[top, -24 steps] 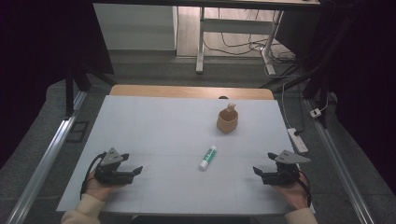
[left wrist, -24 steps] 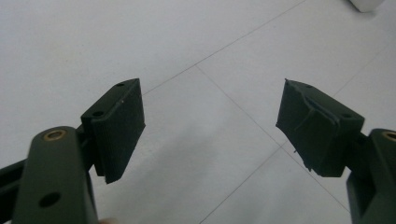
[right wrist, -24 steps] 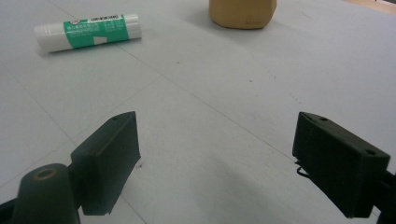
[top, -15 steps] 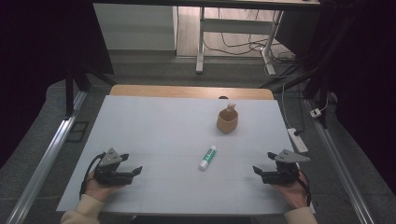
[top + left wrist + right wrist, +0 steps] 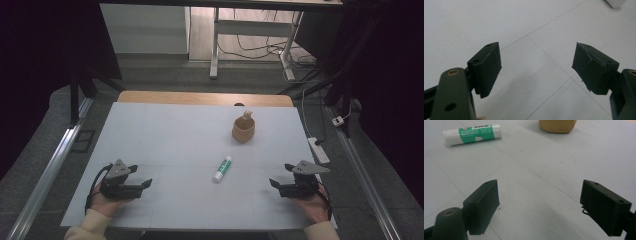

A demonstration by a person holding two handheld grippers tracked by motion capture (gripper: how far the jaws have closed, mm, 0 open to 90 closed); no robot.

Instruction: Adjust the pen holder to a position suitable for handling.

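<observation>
A pale grey worktop (image 5: pixel 165 135) is seen from above, with a strip of bare wood along its far edge. The left gripper (image 5: pixel 145 184) is held low over the near left corner by the left hand (image 5: pixel 102 200), its jaws pointed toward the middle of the worktop. In the left gripper view, the left gripper (image 5: pixel 536 67) is shown with its jaws spread wide apart and nothing between them but the bare surface.

The right gripper (image 5: pixel 274 184) is held by the right hand (image 5: pixel 314 205) near the near right corner, its jaws turned inward. In the right gripper view, the right gripper (image 5: pixel 539 202) is likewise seen gaping, with nothing gripped.

A white and green tube (image 5: pixel 222 168) is laid flat near the middle of the worktop, slightly toward the near edge, well apart from both grippers. It is seen lying on its side in the right gripper view (image 5: pixel 472 134), a printed green label around its body.

A tan cup (image 5: pixel 243 130) is placed upright toward the far right part of the worktop, beyond the tube, with something pale standing out of its top. Its lower wall is caught at the top edge of the right gripper view (image 5: pixel 557 126).
</observation>
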